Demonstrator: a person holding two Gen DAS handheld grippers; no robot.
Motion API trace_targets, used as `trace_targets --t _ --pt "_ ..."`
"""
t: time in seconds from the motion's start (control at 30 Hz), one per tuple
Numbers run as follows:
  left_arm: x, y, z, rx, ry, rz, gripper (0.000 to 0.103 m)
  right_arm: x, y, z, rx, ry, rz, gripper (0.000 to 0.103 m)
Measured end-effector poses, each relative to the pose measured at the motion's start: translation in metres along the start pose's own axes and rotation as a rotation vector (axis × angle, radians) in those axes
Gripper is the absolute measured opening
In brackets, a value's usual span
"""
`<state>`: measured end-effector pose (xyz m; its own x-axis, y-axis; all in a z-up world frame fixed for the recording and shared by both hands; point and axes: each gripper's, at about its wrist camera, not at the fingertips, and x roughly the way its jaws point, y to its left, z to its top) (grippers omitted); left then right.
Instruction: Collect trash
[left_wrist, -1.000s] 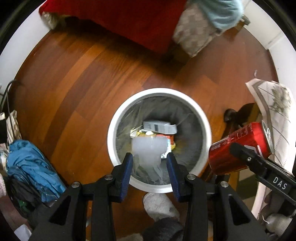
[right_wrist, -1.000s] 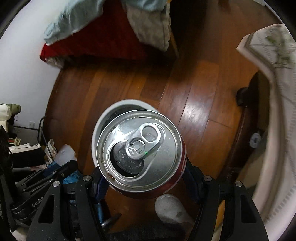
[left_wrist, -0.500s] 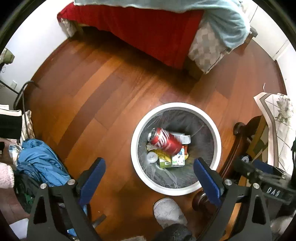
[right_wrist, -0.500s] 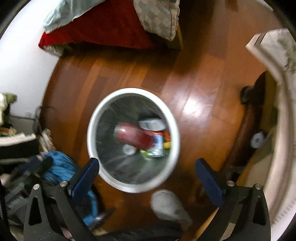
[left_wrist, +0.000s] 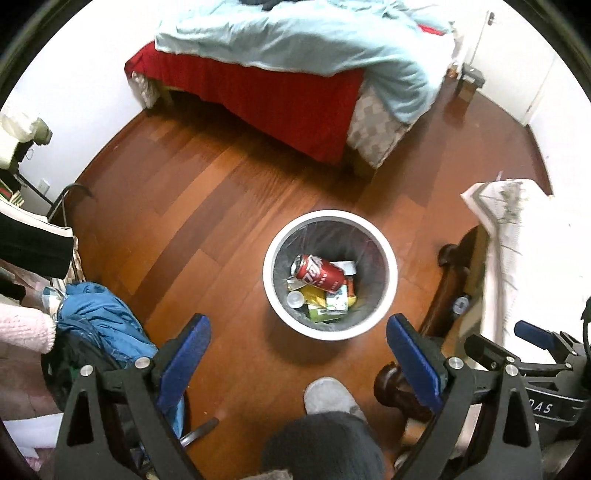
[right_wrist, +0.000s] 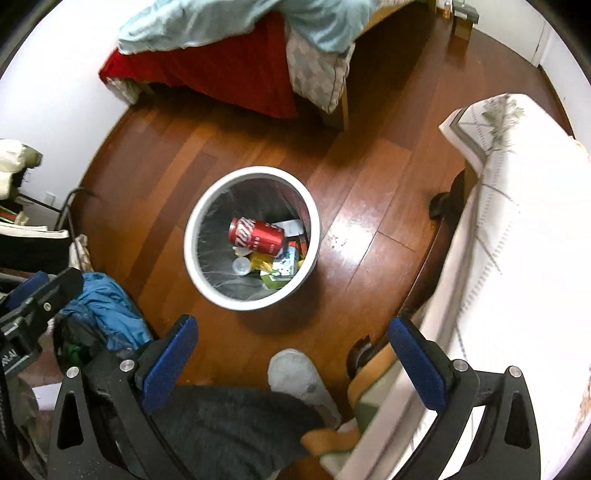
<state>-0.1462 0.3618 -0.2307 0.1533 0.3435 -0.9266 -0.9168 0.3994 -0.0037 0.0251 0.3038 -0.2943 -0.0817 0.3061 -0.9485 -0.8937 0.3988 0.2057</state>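
Both tools hang above the wood floor, spread wide and empty: the left gripper (left_wrist: 297, 354) and the right gripper (right_wrist: 291, 350) carry nothing. Beyond them the round white plastic bin (left_wrist: 275, 291) stands upright, the red aluminium soda can (left_wrist: 319, 275) lying on wrappers inside, seemingly a finished drop.

The bin (left_wrist: 280, 295) stands on the floor (left_wrist: 192, 221) at centre, the can (left_wrist: 320, 275) lying inside on packets (left_wrist: 332, 301). The bed (left_wrist: 288, 66) lies at twelve o'clock, a clothes heap (left_wrist: 99, 317) at eight, the draped table (left_wrist: 532, 258) at three, a foot (left_wrist: 328, 397) at six.
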Motion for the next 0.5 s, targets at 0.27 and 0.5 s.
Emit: trace_targets --t 0.27,0.5 --pt "-0.094 -0.008 -0.022 0.043 -0.105 -0.082 0.097 -0.116 0.006 -0.039 -0.032 -0.127 0.08 0.103" --pt "-0.164 -0.007 -0.04 0.049 -0.171 -0.154 0.097 -0.208 0.017 -0.069 -0.082 -0.221 0.168 0.103"
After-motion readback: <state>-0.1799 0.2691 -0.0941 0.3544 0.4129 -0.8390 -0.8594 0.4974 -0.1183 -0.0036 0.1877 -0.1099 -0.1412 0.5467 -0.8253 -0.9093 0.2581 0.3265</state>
